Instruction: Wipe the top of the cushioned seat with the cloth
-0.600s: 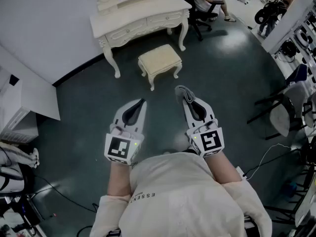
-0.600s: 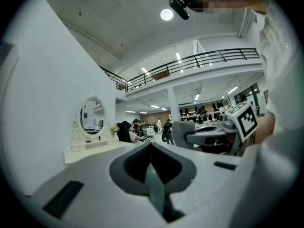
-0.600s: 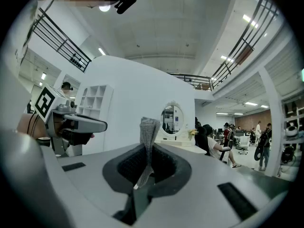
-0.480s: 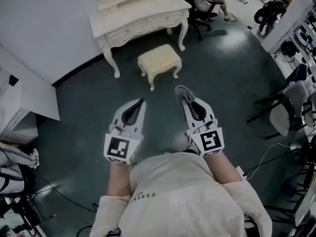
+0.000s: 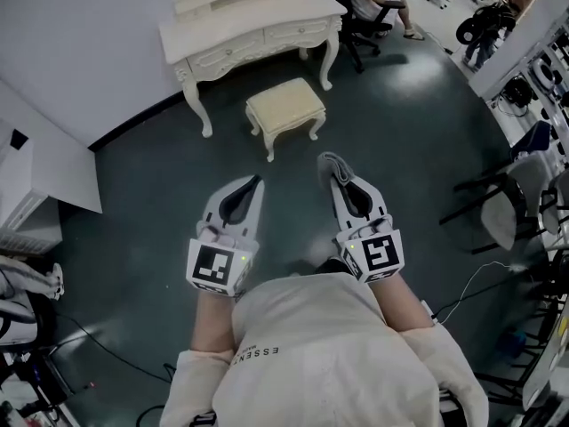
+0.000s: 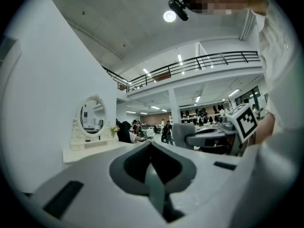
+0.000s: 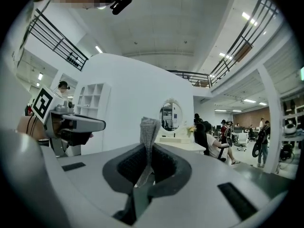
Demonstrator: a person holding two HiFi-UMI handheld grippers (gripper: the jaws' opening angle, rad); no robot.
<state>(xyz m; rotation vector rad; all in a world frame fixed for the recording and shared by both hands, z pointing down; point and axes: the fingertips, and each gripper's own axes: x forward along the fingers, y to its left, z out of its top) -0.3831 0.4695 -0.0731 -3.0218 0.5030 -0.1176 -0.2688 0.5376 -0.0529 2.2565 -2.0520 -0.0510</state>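
The cushioned seat (image 5: 285, 106) is a small cream stool with curved legs, standing on the dark floor before a white dressing table (image 5: 253, 20). My right gripper (image 5: 332, 173) is shut on a grey cloth (image 5: 331, 163), which pokes out past its jaw tips; the right gripper view shows the cloth (image 7: 148, 136) pinched upright between the jaws. My left gripper (image 5: 256, 183) is shut with nothing in it. Both are held side by side near my chest, well short of the stool.
A mirror (image 7: 170, 116) stands on the dressing table. A seated person on a dark office chair (image 5: 366, 23) is behind the table's right end. White shelving (image 5: 27, 181) lies at the left, chairs and cables (image 5: 511, 205) at the right.
The view has shifted slightly, so the stool and table sit a touch further left. Both grippers hold the same pose.
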